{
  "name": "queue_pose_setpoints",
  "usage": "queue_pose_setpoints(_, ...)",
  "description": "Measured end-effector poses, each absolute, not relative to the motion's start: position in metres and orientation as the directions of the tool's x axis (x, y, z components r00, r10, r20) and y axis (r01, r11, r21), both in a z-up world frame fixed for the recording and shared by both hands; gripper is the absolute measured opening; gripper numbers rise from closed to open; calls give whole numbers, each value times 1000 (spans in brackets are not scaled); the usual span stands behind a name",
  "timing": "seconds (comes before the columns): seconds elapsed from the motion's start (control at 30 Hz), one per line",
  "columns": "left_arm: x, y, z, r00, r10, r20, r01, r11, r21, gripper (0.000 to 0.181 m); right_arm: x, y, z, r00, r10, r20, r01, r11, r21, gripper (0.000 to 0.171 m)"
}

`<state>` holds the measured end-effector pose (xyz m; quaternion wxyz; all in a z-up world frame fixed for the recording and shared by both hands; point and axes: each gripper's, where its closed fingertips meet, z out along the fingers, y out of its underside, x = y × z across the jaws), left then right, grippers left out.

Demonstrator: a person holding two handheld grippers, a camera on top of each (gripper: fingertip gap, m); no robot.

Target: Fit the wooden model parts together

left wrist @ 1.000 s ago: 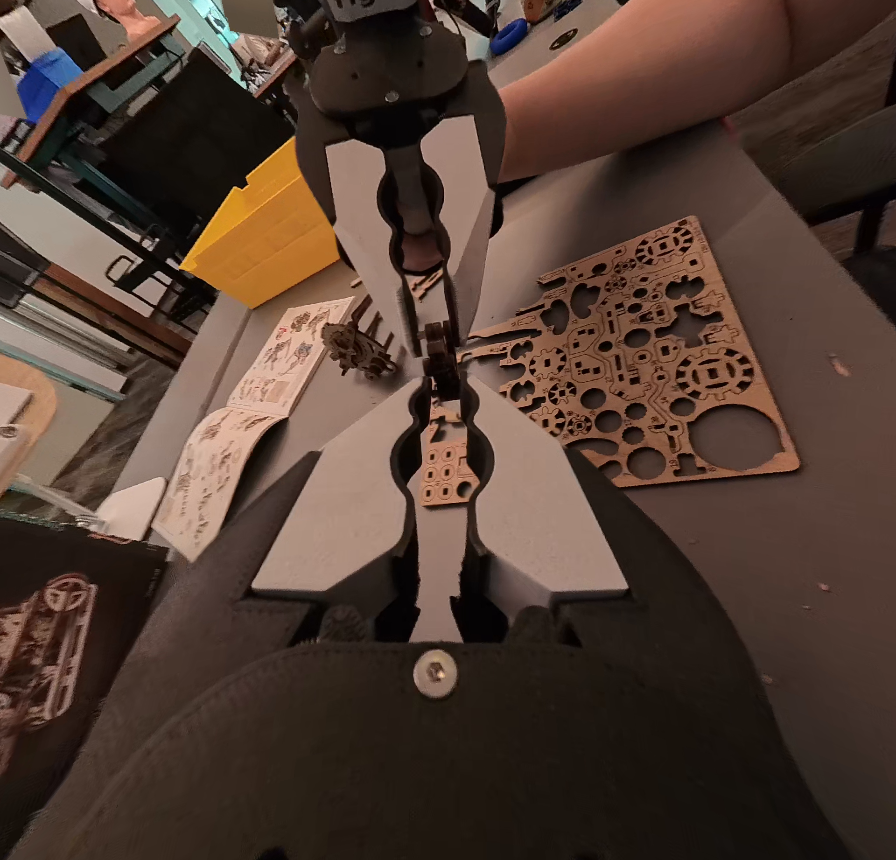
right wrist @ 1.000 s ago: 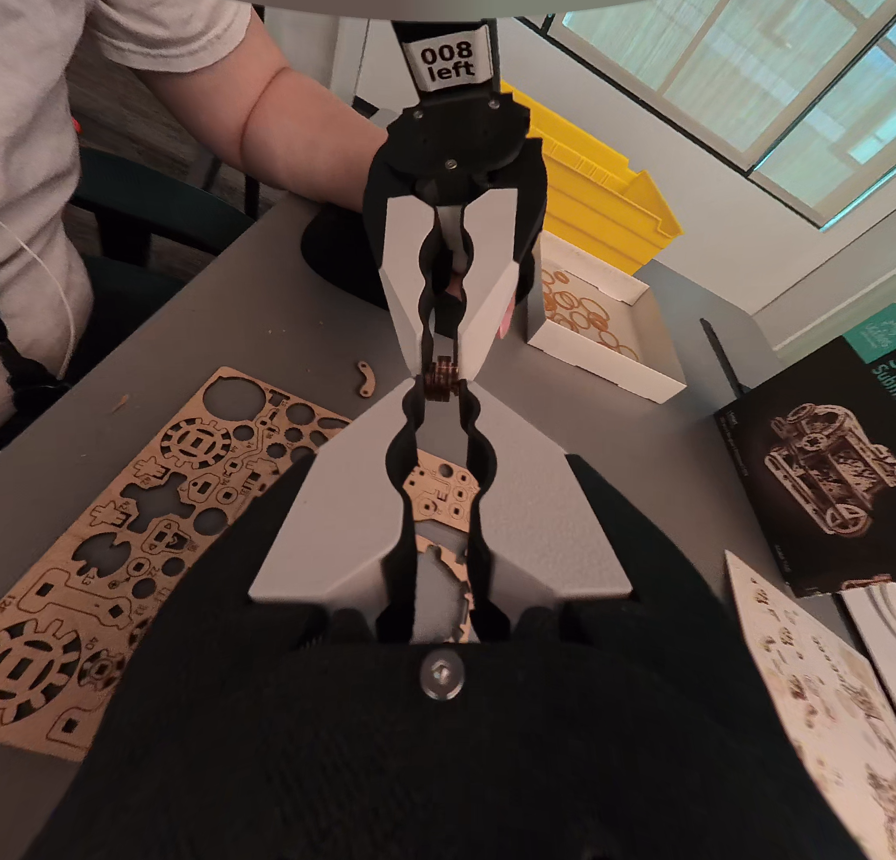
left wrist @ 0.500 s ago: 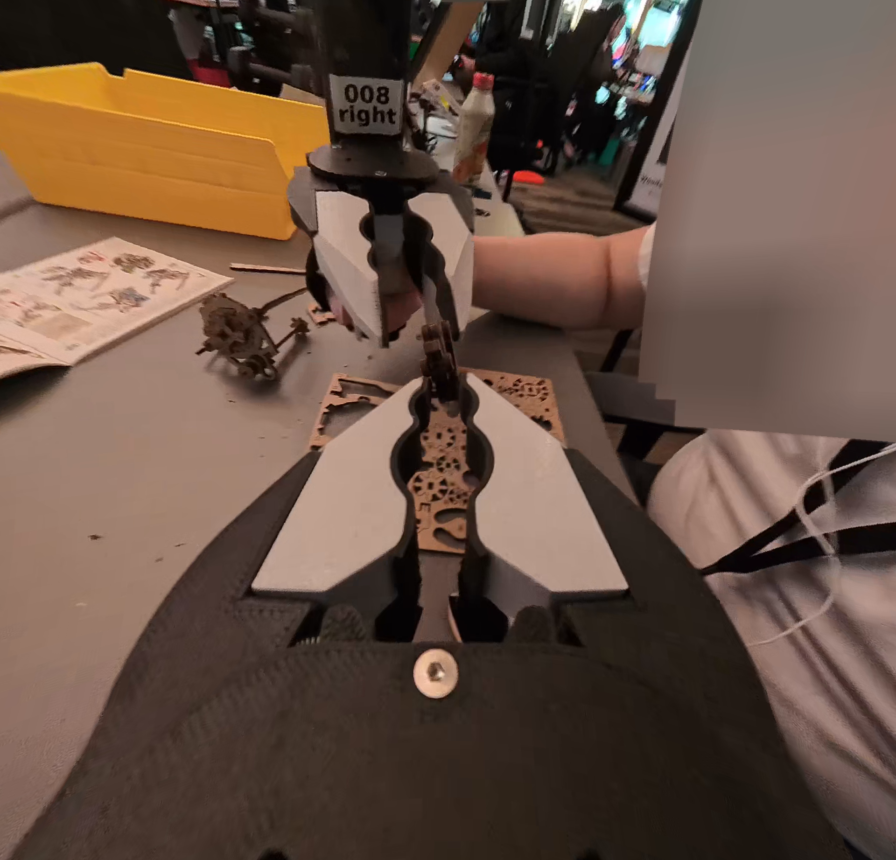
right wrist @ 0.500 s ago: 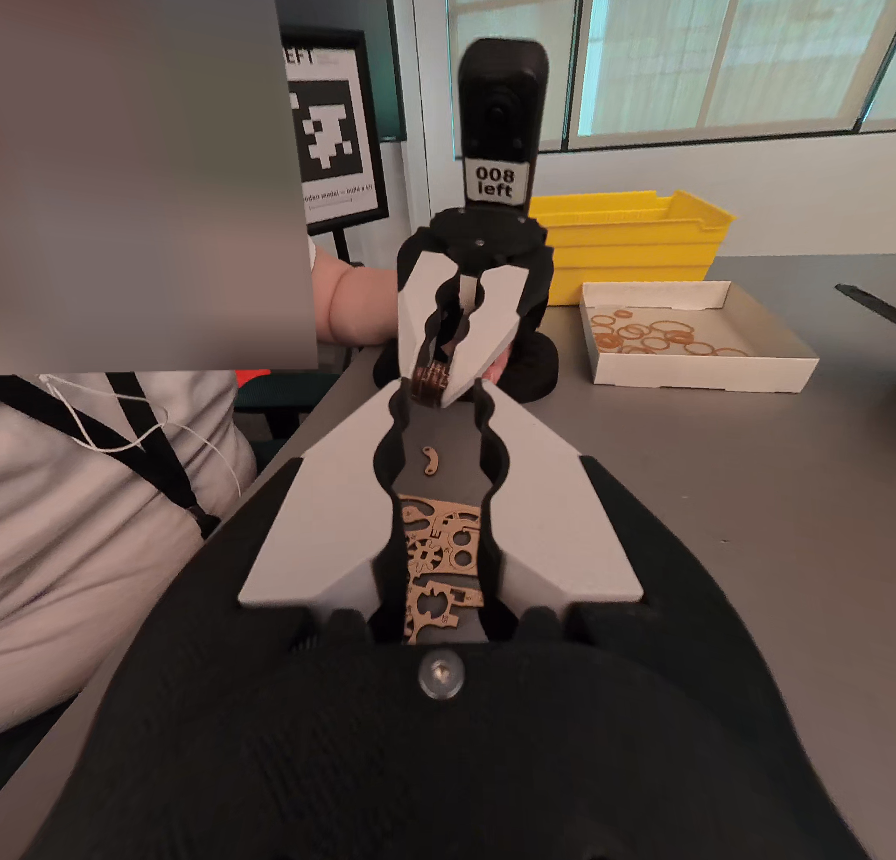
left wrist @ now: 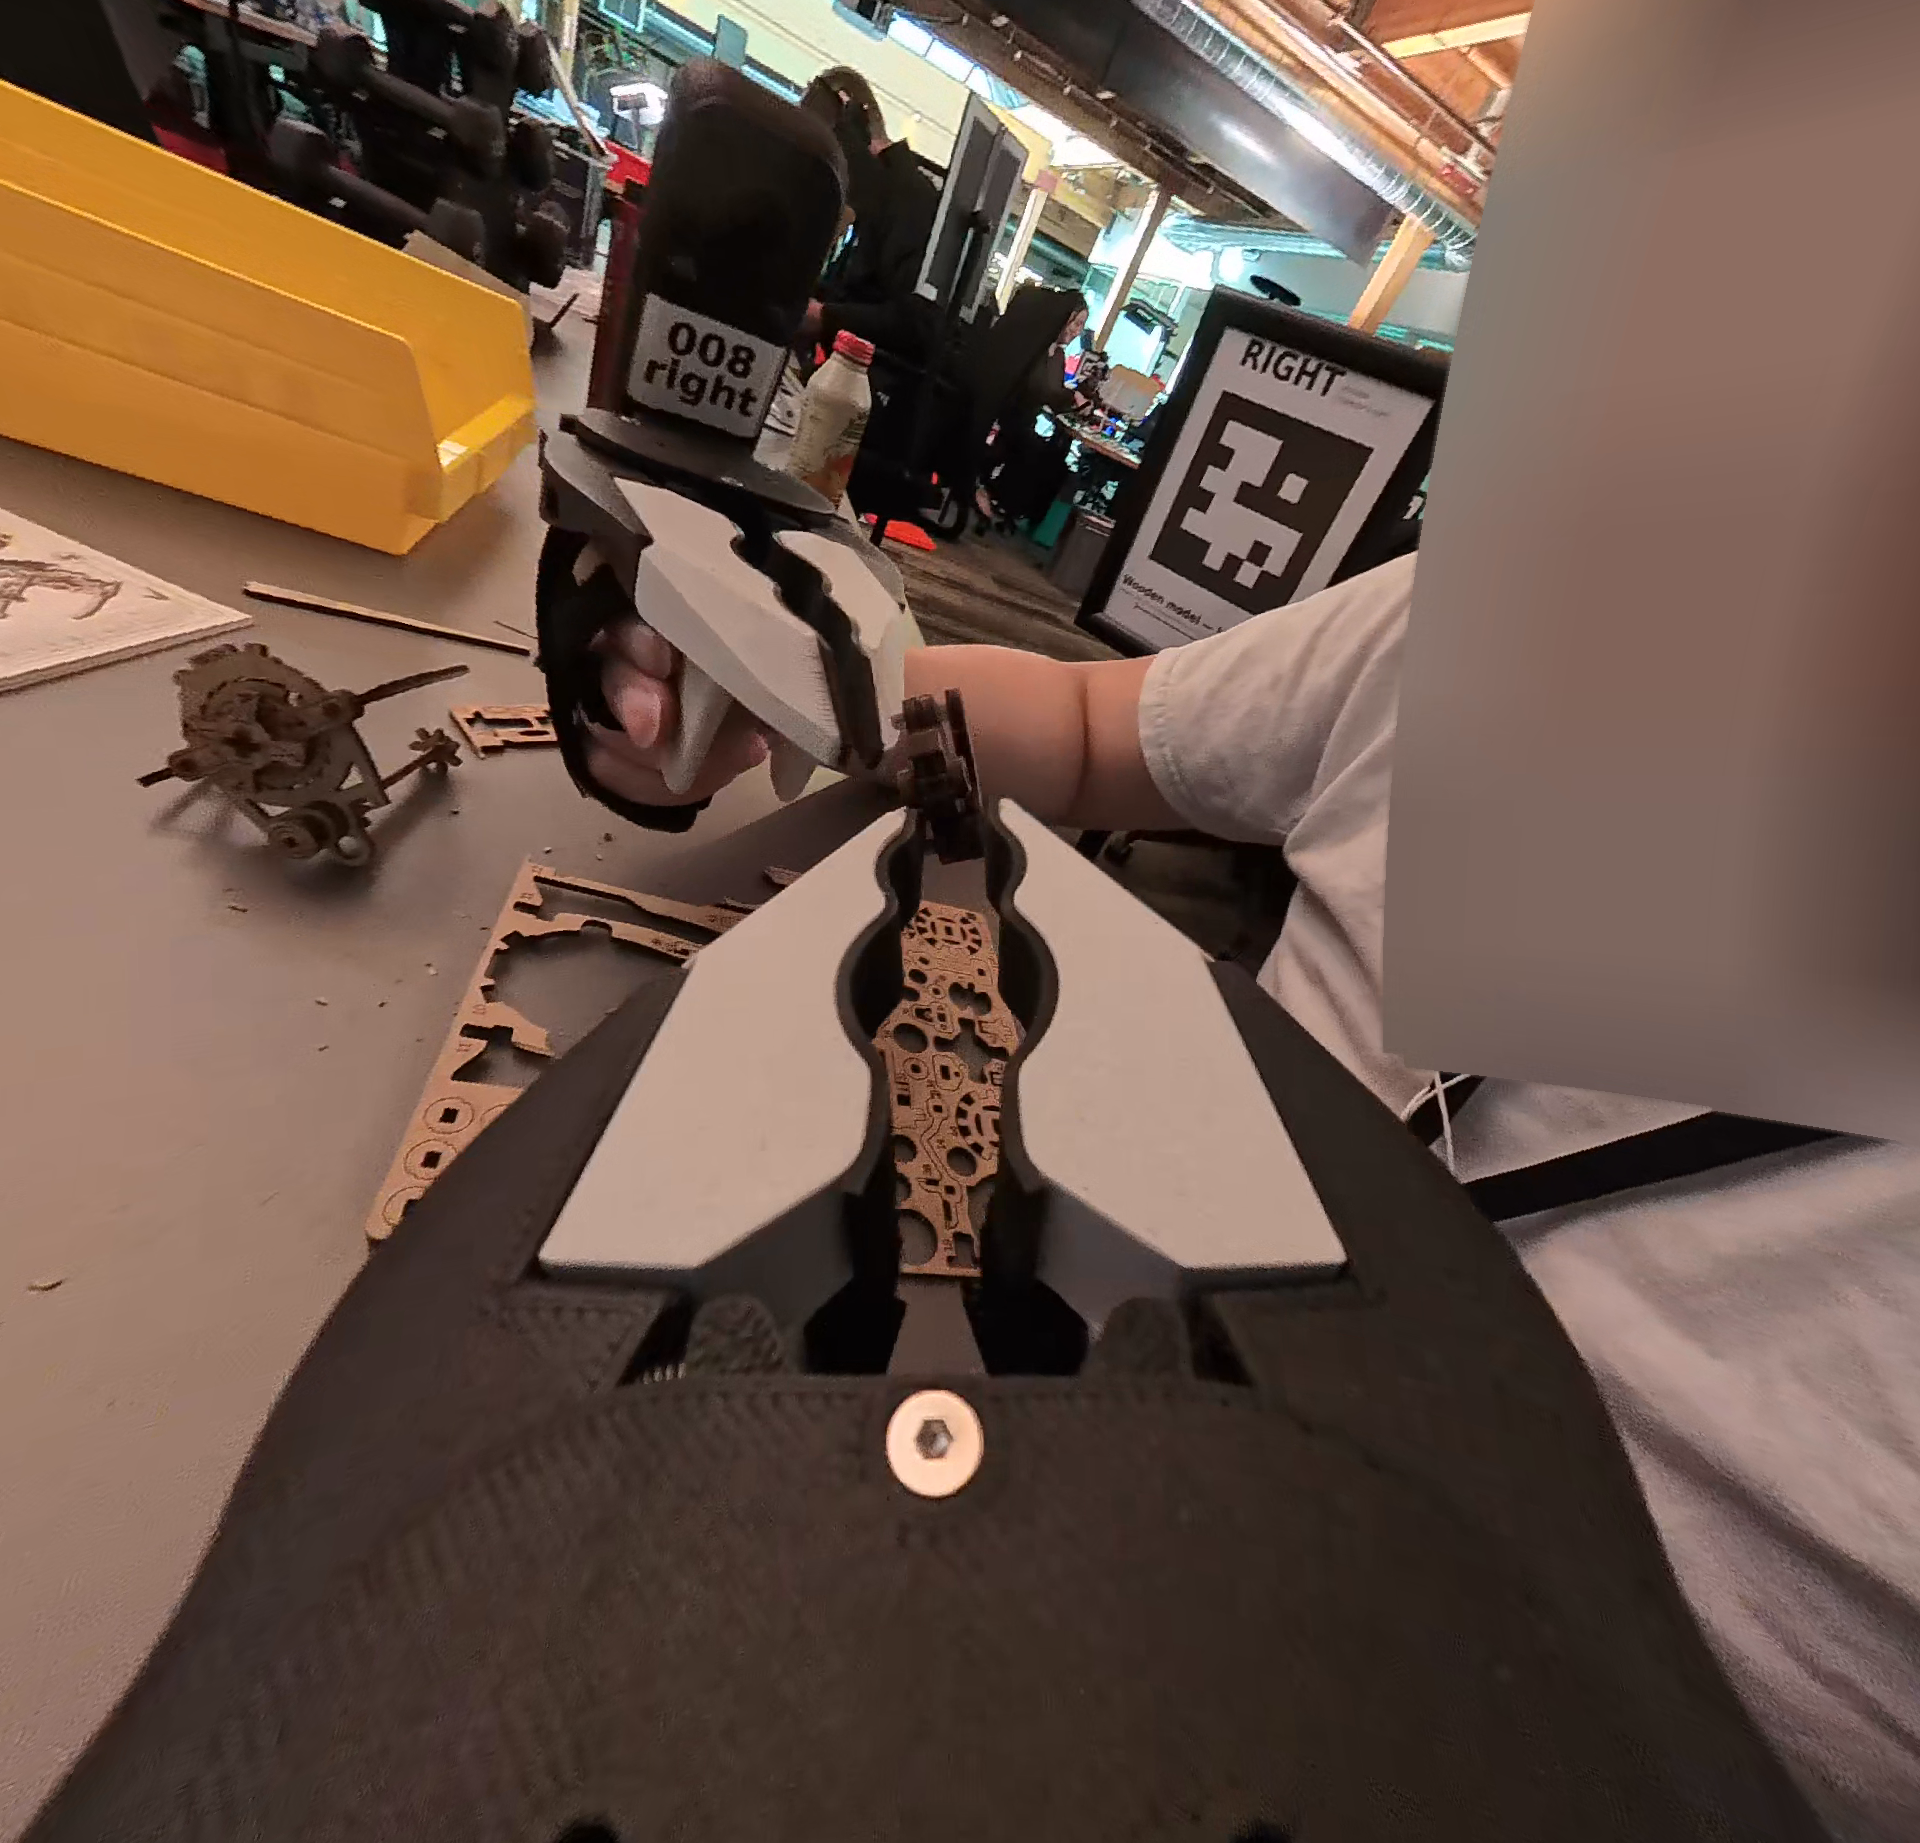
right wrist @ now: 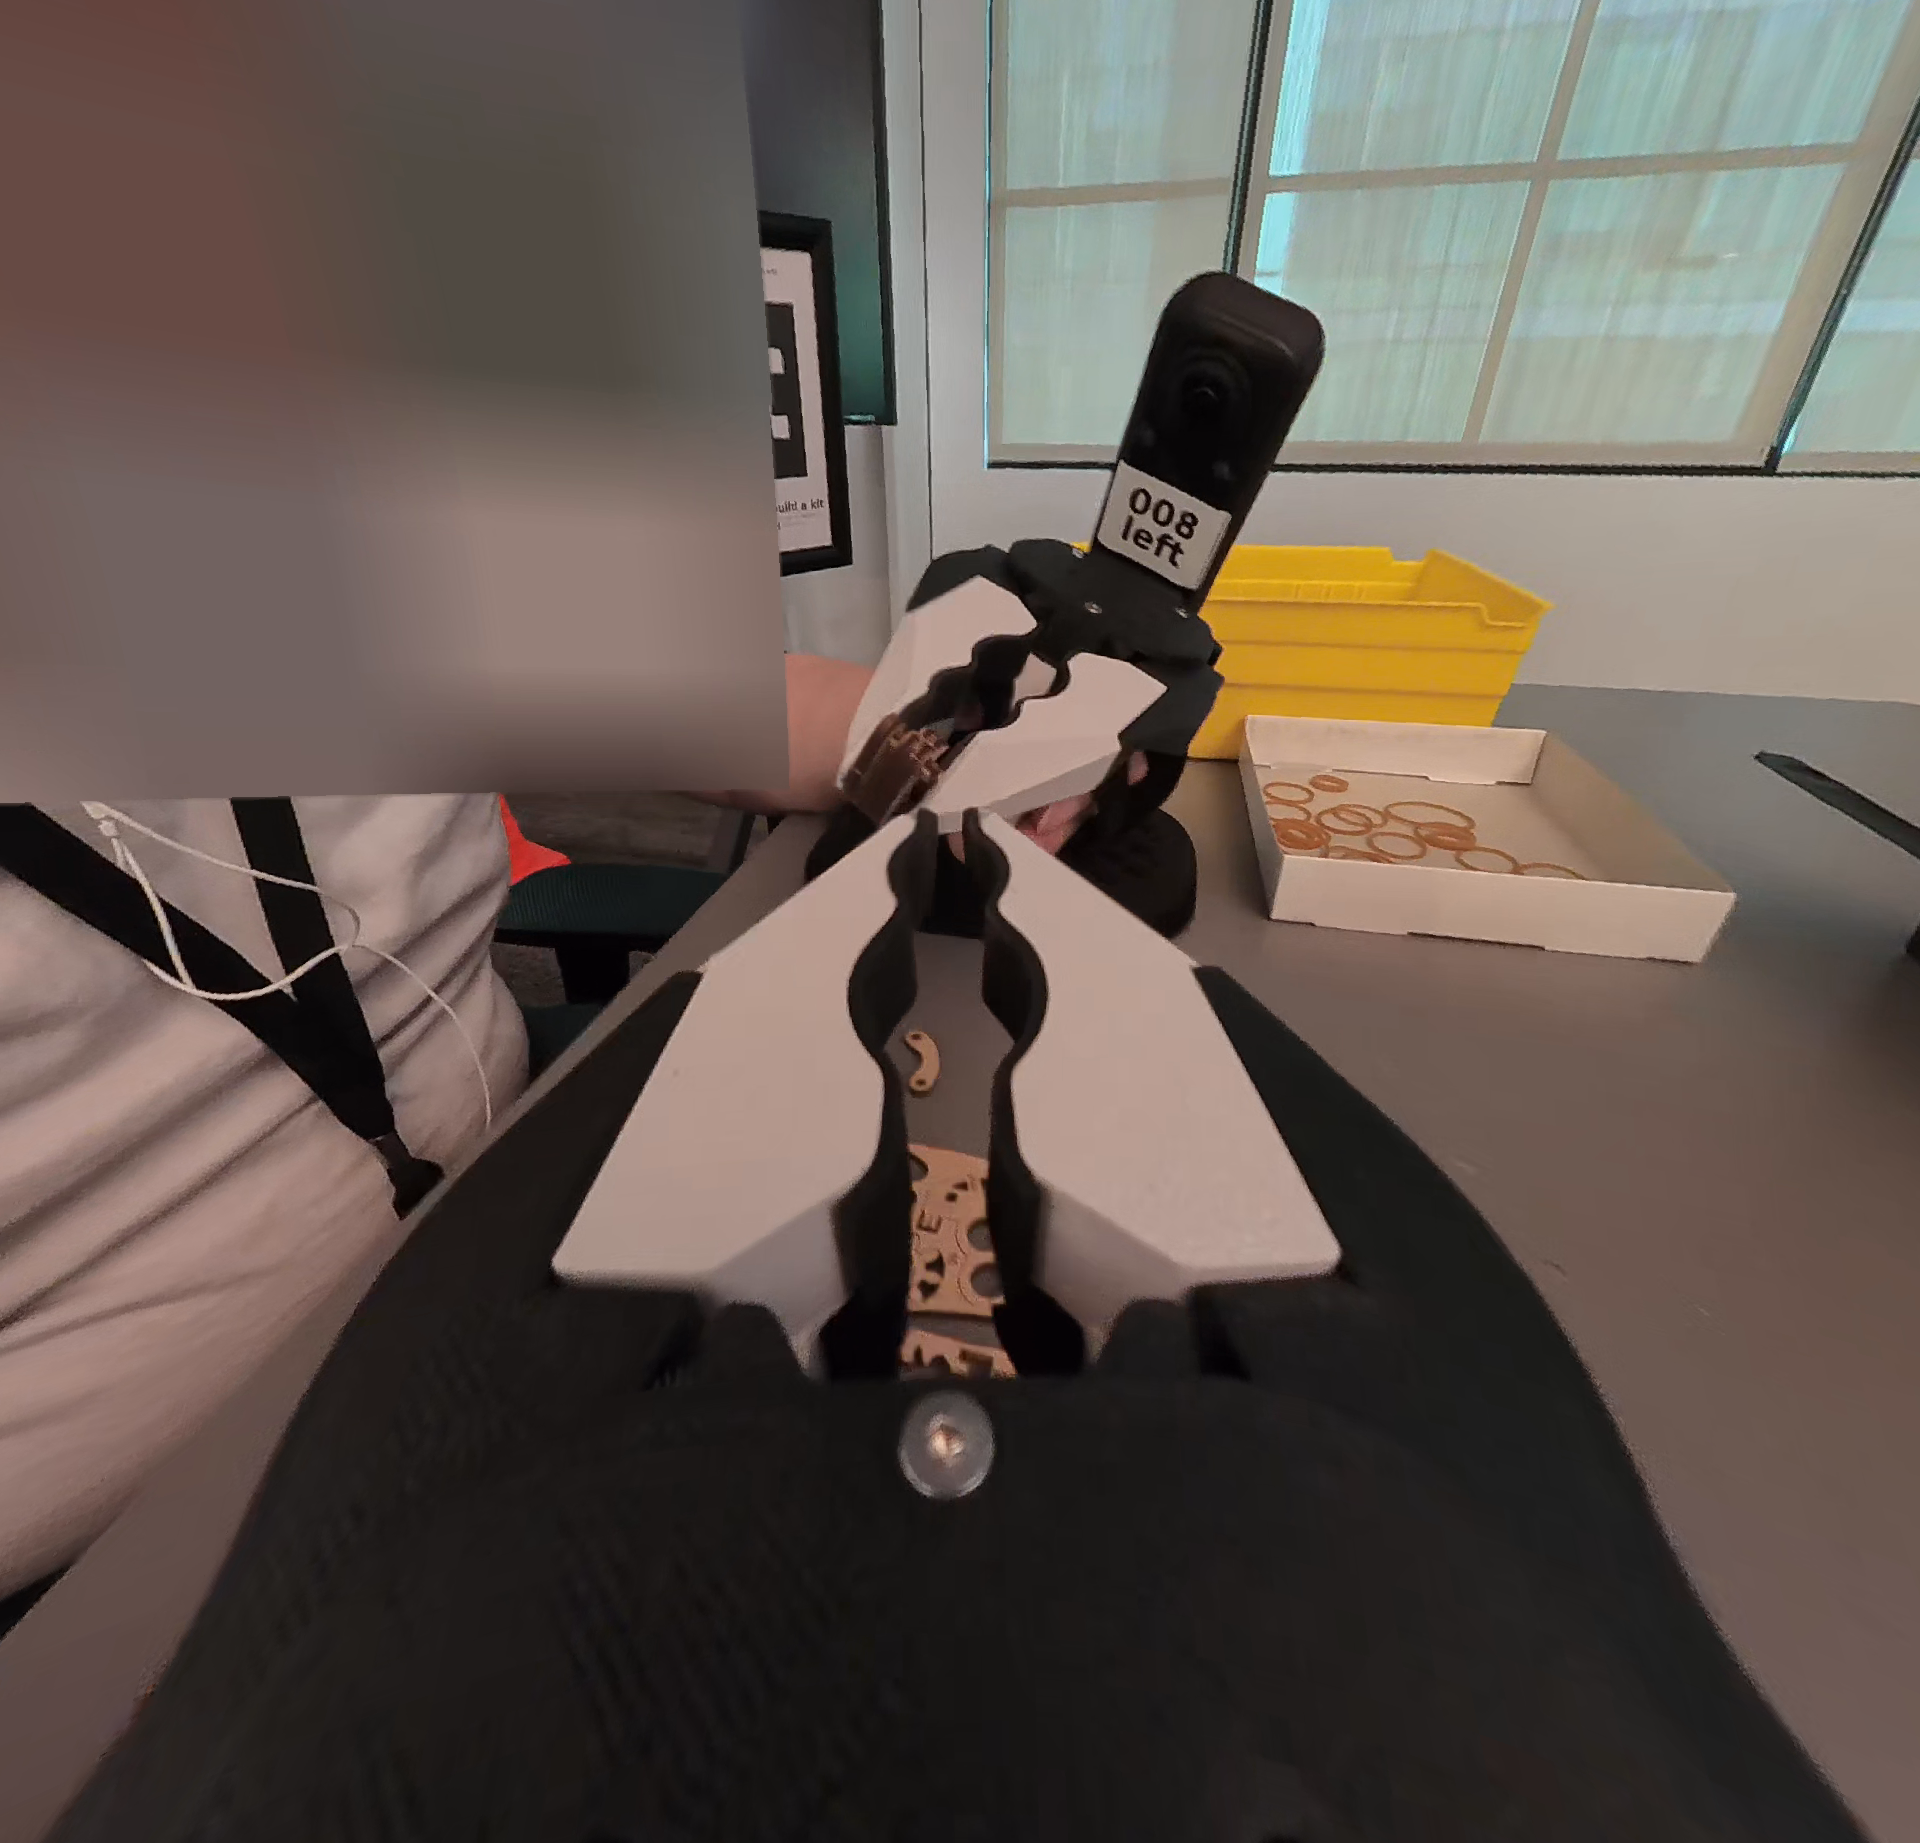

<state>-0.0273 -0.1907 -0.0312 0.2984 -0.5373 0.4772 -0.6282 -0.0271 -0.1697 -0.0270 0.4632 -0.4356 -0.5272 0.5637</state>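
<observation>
My left gripper (left wrist: pixel 943 819) is shut on a small dark stack of wooden gears (left wrist: pixel 935 759), held above the grey table (left wrist: pixel 208 1066). The stack stands out past the fingertips. It also shows in the right wrist view (right wrist: pixel 902 754), clamped in the left gripper (right wrist: pixel 883 770). My right gripper (right wrist: pixel 943 825) has its jaws almost together with nothing seen between them. Its tips sit just below and in front of the left gripper's. In the left wrist view the right gripper (left wrist: pixel 878 754) is next to the gear stack, on its left.
A punched wooden parts sheet (left wrist: pixel 488 1024) lies under the grippers, with a small curved piece (right wrist: pixel 920 1061) nearby. A part-built gear assembly (left wrist: pixel 270 754), a booklet (left wrist: pixel 62 598) and a yellow bin (left wrist: pixel 260 380) are on the left. A white box of rubber bands (right wrist: pixel 1455 848) is to the right. The part-built gear assembly (left wrist: pixel 270 754) is about equally far from each gripper, around 20 cm.
Both grippers have tilted up from facing the table to nearly level. The right gripper let go of the gear stack, then closed. The left gripper still holds the stack.
</observation>
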Motion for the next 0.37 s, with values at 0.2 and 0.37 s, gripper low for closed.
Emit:
queue_pose_setpoints(0.2, -31, -207, -22, -349, -869, 351, -106, -336, -936, 9, -30, -190, -19, -284, 959, -2, -99, -31, -995, 7)
queue_pose_setpoints(0.37, -38, -225, -11, -446, -866, 228, -16, -247, -969, 9, -34, -210, -1, -356, 935, -12, -177, -79, -981, 7)
